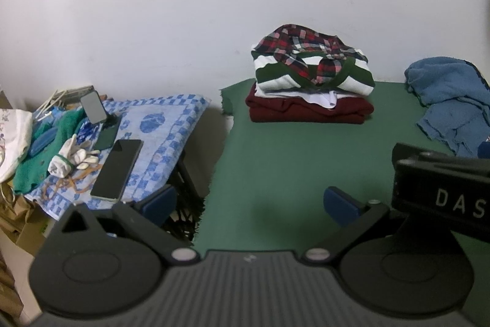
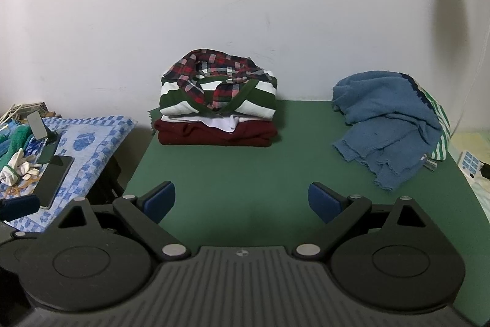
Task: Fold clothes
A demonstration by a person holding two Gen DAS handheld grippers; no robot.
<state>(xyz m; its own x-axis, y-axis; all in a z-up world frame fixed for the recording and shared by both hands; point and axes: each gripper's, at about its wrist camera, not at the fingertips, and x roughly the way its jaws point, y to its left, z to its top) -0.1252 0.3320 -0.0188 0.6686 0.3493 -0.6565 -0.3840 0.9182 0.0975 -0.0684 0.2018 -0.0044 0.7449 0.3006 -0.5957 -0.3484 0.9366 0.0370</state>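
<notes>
Blue-padded, both the left gripper (image 1: 251,204) and right gripper (image 2: 242,201) gape wide, empty, above the green tablecloth (image 2: 245,173).

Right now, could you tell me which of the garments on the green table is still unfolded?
The blue knitted sweater at the table's right side: it lies crumpled in a loose heap, while the plaid shirt, striped top and maroon garment sit in a stack.

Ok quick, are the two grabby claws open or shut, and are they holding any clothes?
Left gripper: open, holding nothing, above the green table.
Right gripper: open, holding nothing.
</notes>
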